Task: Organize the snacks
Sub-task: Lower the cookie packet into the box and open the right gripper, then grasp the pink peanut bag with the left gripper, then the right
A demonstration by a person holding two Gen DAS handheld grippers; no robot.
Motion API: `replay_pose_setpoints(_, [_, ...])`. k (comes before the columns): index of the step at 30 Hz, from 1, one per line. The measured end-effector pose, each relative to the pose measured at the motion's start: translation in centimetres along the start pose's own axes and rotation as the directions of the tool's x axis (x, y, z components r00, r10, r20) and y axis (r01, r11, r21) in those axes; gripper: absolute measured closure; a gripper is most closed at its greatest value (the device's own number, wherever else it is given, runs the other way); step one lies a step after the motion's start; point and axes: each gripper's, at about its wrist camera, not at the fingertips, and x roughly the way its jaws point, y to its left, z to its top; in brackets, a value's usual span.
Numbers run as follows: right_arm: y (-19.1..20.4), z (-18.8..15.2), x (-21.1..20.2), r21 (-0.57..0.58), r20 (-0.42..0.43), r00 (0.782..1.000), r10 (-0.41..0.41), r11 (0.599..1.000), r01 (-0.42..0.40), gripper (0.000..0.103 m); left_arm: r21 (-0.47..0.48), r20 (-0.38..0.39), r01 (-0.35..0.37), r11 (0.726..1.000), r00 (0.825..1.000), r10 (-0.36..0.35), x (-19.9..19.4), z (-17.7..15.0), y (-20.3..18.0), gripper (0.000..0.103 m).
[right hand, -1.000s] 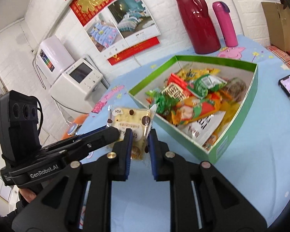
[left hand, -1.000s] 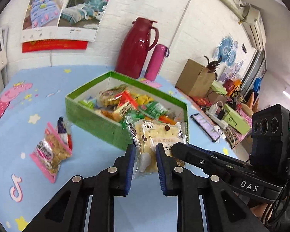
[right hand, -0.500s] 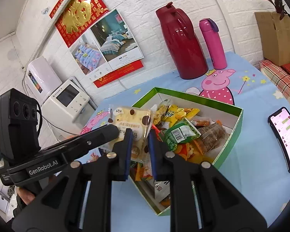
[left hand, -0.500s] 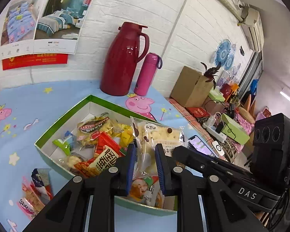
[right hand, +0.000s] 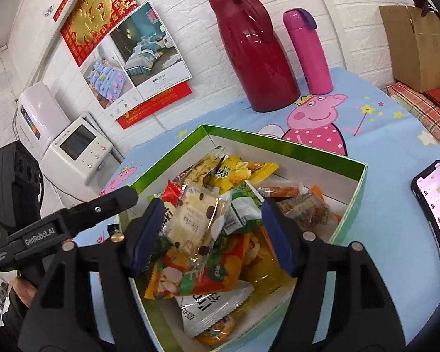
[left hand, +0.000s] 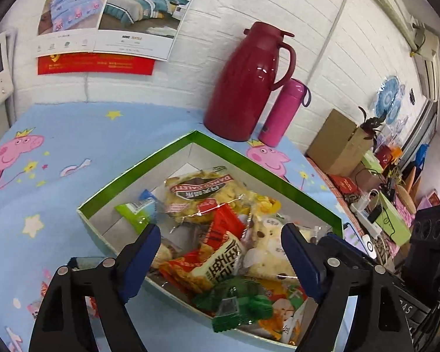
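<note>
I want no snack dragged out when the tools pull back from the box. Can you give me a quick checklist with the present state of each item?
1. Left tool open: ok, jaws wide apart.
2. Right tool open: ok, jaws wide apart.
3. Pale cake packet released: ok, it lies on the heap, neither tool clamps it.
4. Packet inside the green box: ok, within the walls.
5. Wrapper clear of the right tool's pads: cannot tell, its edge lies close to the left pad.
6. Snacks left outside the box: not ok, pink packets lie on the tablecloth beside it.
</note>
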Motion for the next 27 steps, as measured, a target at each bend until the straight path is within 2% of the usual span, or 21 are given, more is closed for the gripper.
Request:
replay_pose_setpoints(2, [-0.2, -0.1, -0.3, 0.011, 0.007, 1.0, -0.018, 1.0, 0.018, 0.025, -0.007, -0.005, -0.028, 1.0, 1.0, 0.028, -0.3, -0.2, 0.5, 0.016])
replay_pose_setpoints(7, [0.5, -0.4, -1.5, 0.035, 0.008, 1.0, -0.015, 0.999, 0.015, 0.023, -0.007, 0.009, -0.059, 0.998, 0.998, 0.059, -1.8, -0.7, 0.9, 0.016])
replay_pose_setpoints(13, [3.7, -0.8, -4.0, -0.013, 0.038, 0.999, 0.013, 1.0, -0.012, 0.02, 0.02, 0.042, -0.087, 0.996, 0.995, 0.087, -5.0, -1.8, 0.3, 0.016])
replay_pose_setpoints(18, [6.7, -1.4, -5.8, -0.065, 0.054, 0.998, 0.039, 0.997, -0.036, 0.014, 0.029, 0.068, -0.102, 0.994, 0.993, 0.099, -8.0, -2.8, 0.5, 0.016])
replay_pose_setpoints(21, [8.3, -2.0, -6.2, -0.092, 0.043, 0.997, 0.061, 0.994, -0.057, 0.013, 0.018, 0.08, -0.112, 0.994, 0.991, 0.11, -9.5, -3.4, 1.1, 0.015])
replay_pose_setpoints(27, [11.0, -3.8, -5.7, -0.131, -0.008, 0.996, 0.092, 0.987, -0.092, 0.013, 0.002, 0.086, -0.18, 0.984, 0.98, 0.179, -11.8, -4.6, 3.4, 0.015])
